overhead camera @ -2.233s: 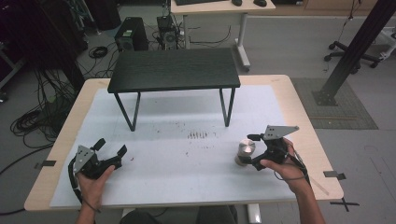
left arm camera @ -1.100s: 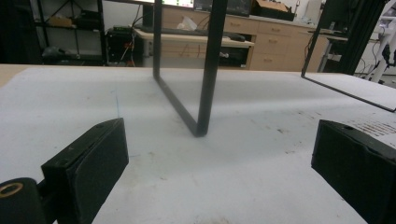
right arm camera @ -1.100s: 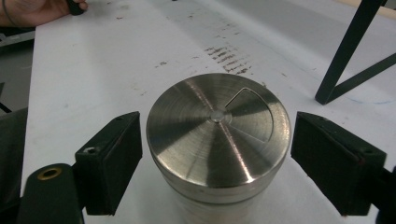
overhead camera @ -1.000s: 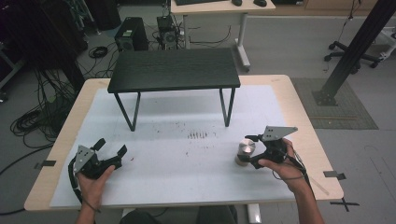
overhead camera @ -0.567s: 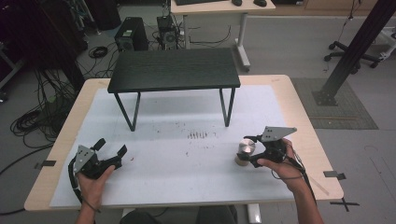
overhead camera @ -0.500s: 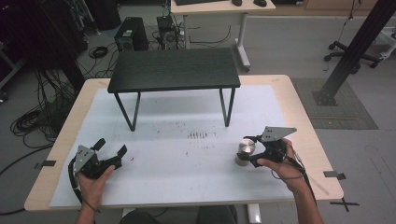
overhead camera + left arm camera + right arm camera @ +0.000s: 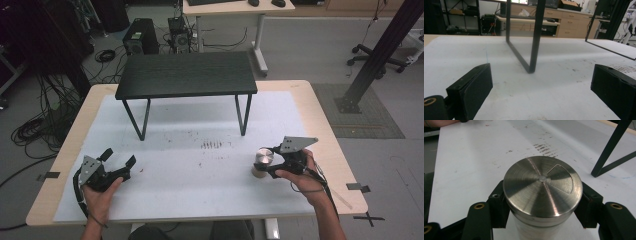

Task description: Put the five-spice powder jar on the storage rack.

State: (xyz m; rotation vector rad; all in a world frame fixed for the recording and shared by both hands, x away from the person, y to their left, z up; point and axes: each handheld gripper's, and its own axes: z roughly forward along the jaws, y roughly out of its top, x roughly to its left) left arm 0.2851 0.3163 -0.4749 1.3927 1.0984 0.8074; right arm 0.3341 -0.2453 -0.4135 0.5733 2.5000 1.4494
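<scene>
Brushed steel, with fine concentric turning marks, forms the round lid of the small white-bodied cylindrical shaker (image 7: 542,186); a wedge-shaped pouring flap is cut into the lid, hinged at a small central pin. The lid overhangs the pale body slightly. The shaker (image 7: 262,162) stands upright on the white table covering (image 7: 200,175), at the right front of the table, well clear of the black metal-legged stand (image 7: 186,74) behind it.

The right gripper (image 7: 267,165) has just been closing its jaws, and in the right gripper view both black pads sit against the shaker body just under the lid, one on each side: a grasp on the shaker.

The left gripper (image 7: 120,161) rests at the left front of the table, jaws spread wide with nothing between them.
</scene>
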